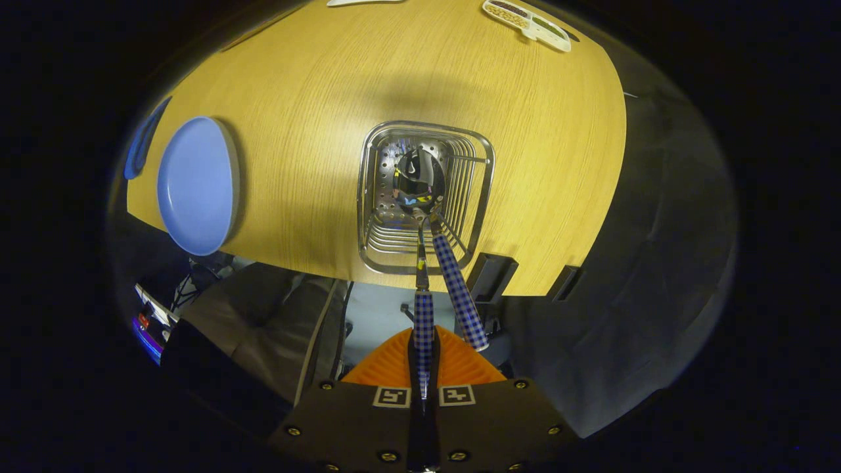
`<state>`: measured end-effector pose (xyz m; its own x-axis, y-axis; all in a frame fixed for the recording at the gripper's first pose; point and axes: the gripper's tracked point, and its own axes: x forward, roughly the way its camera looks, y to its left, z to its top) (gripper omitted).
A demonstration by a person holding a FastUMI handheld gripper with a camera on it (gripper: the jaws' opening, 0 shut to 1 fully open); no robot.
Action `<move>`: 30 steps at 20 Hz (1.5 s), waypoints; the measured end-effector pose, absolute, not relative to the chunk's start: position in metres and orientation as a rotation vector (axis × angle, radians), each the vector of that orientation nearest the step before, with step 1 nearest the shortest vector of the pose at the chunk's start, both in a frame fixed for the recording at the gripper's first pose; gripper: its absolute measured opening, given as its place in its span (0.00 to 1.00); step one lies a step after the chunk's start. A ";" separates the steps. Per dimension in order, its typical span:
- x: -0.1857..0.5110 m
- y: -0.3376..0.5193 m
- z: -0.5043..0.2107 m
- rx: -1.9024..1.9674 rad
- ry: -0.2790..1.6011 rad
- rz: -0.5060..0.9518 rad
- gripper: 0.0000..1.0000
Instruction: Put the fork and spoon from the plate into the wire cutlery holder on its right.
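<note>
- My claw [424, 358] is pointing down at the wire cutlery holder [426, 196], fingers squeezed nearly together w/ only a thin slot between them.
- Both fingers are pressing on a checked handle [424, 322] running up thru that slot; I'm gripping it near its back end.
- That handle's metal neck is reaching fwd over the holder's near rim and down inside; which utensil it is, spoon or fork, I can't tell from here, since the head is lost among the reflections in the holder.
- A 2nd checked handle [458, 292] is leaning just beside mine on its right, apart from my fingers, its free end sticking out over the holder's near rim toward me.
- A shiny spoon bowl [417, 179] is showing deep inside the holder, against the perforated bottom; it looks joined to the leaning handle, but not sure.
- The holder is standing on the wooden table [315, 98], close to the table's near edge.
- The blue plate [196, 185] is sitting well to the left of the holder, also near that edge, w/ nothing on it.
- A white divided tray [527, 23] w/ small bits in its compartments is lying far beyond the holder, toward the table's far right corner.
- Two dark clamps [491, 276] are gripping the table edge just right of the holder's near corner.
</note>
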<state>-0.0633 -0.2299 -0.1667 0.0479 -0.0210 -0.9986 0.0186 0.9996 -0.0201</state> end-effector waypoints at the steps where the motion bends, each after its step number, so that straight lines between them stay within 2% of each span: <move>1: -0.062 -0.230 -0.164 -0.007 1.538 -0.027 0.02; 4: -0.051 -0.232 -0.168 -0.024 1.558 -0.025 0.02; 6: -0.043 -0.232 -0.165 -0.027 1.542 -0.020 0.10; 10: -0.039 -0.234 -0.152 -0.044 1.490 -0.032 0.11; 11: -0.035 -0.234 -0.142 -0.040 1.456 -0.038 0.21; 12: -0.036 -0.232 -0.137 -0.032 1.420 -0.043 0.36; 13: -0.033 -0.230 -0.128 -0.019 1.375 -0.048 0.62; 14: -0.034 -0.232 -0.123 -0.008 1.331 -0.066 0.75; 15: -0.036 -0.232 -0.115 0.003 1.296 -0.082 1.00; 23: -0.044 -0.183 -0.078 0.086 0.980 -0.085 0.97; 30: -0.021 -0.149 0.008 0.101 0.397 -0.188 0.97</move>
